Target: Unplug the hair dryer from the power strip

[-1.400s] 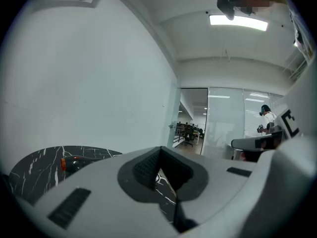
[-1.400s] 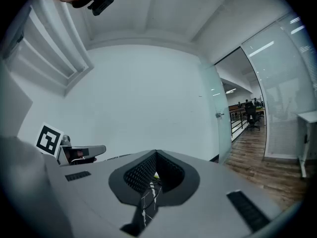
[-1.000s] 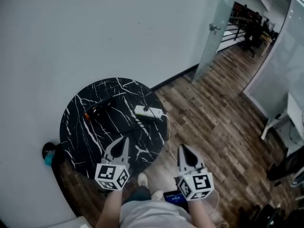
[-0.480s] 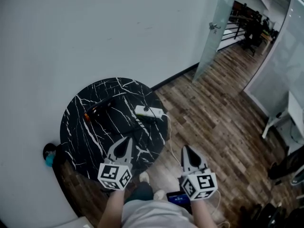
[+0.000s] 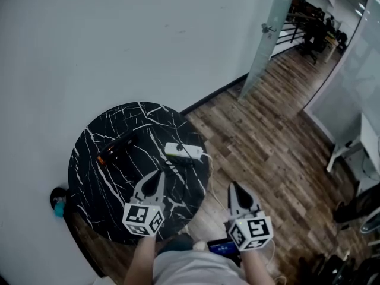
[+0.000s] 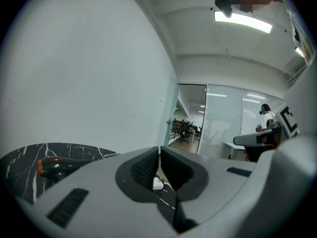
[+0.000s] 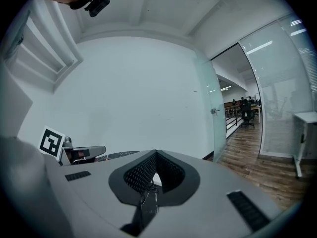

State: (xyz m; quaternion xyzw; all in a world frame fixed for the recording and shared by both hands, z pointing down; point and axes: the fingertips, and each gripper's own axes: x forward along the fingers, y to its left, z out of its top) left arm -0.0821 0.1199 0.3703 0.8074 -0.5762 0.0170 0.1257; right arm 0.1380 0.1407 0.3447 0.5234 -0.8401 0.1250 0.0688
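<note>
The power strip (image 5: 184, 151) lies sideways just ahead of the left gripper (image 5: 158, 176), farther from the right gripper (image 5: 233, 186). Both jaws are closed and empty.

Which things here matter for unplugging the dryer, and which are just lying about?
For the job:
hair dryer
power strip
left gripper, shut, empty
right gripper, shut, empty

Just about:
marble table, only bears them
blue thing on the floor
glass door
</note>
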